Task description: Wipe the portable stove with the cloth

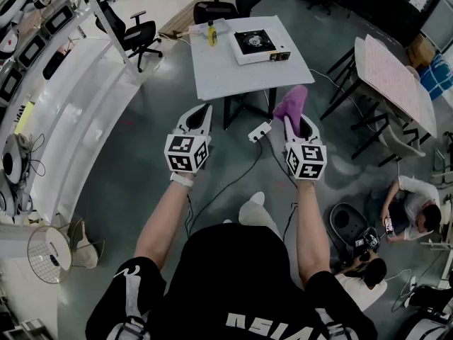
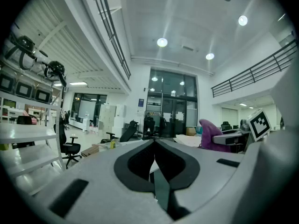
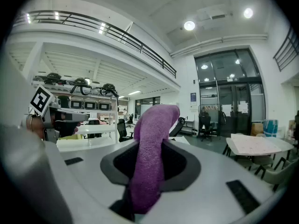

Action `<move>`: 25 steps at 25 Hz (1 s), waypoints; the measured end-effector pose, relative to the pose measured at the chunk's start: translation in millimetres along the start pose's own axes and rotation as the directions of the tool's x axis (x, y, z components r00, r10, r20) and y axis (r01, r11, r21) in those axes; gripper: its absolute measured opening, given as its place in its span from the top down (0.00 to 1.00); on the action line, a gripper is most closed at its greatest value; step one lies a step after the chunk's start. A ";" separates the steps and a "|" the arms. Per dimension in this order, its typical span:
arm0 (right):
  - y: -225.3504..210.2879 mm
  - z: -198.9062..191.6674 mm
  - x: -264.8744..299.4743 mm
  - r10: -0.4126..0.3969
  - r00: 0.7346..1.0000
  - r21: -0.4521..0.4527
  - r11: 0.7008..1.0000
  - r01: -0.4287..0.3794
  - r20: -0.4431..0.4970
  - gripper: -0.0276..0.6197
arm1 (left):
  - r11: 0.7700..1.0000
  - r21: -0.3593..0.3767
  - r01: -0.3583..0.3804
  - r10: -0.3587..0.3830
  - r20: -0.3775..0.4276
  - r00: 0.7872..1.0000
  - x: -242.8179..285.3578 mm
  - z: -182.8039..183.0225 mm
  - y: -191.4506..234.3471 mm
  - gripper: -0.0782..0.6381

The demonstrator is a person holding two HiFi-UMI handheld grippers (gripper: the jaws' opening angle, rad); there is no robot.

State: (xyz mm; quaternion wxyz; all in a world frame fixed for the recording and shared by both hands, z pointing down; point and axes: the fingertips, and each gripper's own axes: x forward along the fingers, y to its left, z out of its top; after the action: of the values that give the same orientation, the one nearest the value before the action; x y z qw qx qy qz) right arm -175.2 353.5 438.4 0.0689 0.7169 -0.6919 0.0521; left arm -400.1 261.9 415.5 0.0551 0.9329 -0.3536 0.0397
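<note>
The portable stove, white with a black burner top, sits on the far right part of a white table ahead of me. A purple cloth sticks up from my right gripper, which is shut on it; the same cloth fills the space between the jaws in the right gripper view. My left gripper is held level beside it, jaws together with nothing between them. Both grippers are well short of the table. The left gripper view shows the cloth at its right.
A yellow bottle stands at the table's far edge. Black office chairs stand left of and behind the table. A second table with a patterned top is at the right. A power strip and cables lie on the floor. People crouch at lower right.
</note>
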 end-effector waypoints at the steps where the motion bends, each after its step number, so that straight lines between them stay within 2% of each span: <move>1: -0.4 0.2 3.2 0.001 1.000 -0.001 1.000 -0.001 -0.001 0.78 | 1.000 -0.001 -0.001 0.001 0.000 1.000 2.7 0.0 2.1 0.88; 11: -28.5 1.1 44.8 0.000 1.000 0.015 1.000 0.000 0.002 0.78 | 1.000 -0.001 -0.007 0.007 -0.006 1.000 47.8 -1.6 16.3 0.88; 25: -128.8 11.7 123.1 0.033 0.999 0.034 0.999 -0.033 -0.012 0.78 | 0.999 0.014 -0.031 0.032 -0.032 0.999 162.1 11.5 2.5 0.88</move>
State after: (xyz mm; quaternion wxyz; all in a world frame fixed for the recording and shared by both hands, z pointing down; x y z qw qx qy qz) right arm -42.2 234.5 444.4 0.0602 0.7061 -0.7022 0.0696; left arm -280.3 152.2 422.6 0.0541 0.9268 -0.3670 0.0580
